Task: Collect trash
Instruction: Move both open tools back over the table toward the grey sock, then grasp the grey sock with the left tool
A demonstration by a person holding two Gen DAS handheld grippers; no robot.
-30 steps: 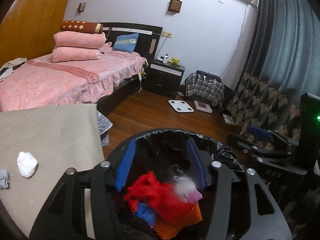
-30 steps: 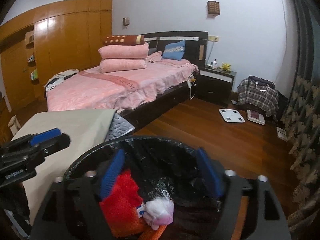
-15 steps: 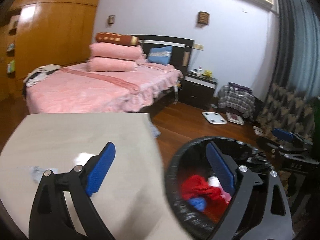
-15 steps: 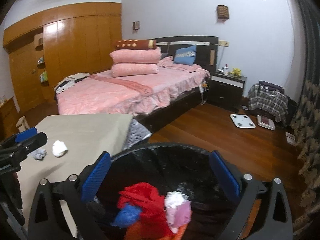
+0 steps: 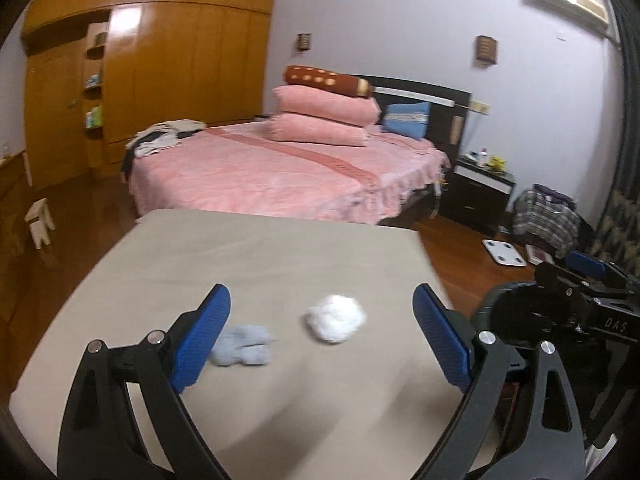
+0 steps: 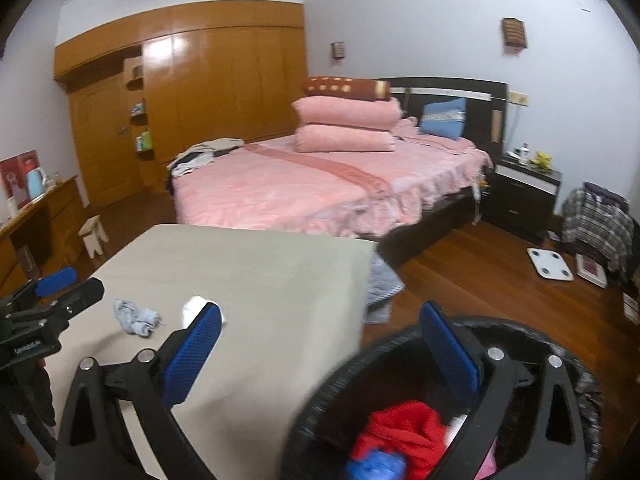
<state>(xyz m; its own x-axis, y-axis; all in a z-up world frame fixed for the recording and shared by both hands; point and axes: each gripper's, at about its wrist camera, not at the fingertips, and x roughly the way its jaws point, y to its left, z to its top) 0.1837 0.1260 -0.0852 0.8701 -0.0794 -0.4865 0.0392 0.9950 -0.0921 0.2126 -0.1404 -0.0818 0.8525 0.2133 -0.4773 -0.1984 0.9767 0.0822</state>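
A white crumpled wad (image 5: 336, 318) and a pale blue-grey wad (image 5: 244, 344) lie on the beige table (image 5: 280, 248). My left gripper (image 5: 322, 308) hangs open over the table; the white wad shows between its fingers, untouched. My right gripper (image 6: 322, 316) is open too, straddling the table's right edge and the black-lined trash bin (image 6: 320, 392). Red trash (image 6: 404, 428) and blue trash (image 6: 372, 464) lie in the bin. In the right wrist view the blue-grey wad (image 6: 134, 316) is clear, and the white wad (image 6: 194, 306) is half hidden behind a finger.
A pink bed (image 5: 260, 172) stands just beyond the table, with a wooden wardrobe (image 5: 160, 92) behind it. A small stool (image 6: 94, 234) and a desk (image 6: 36, 212) are at left. A white scale (image 6: 550, 262) and a plaid bag (image 6: 596, 216) lie on the wood floor at right.
Both grippers have swung left from above the bin toward the table. The left jaws have widened, and the two wads now sit in front of the left gripper.
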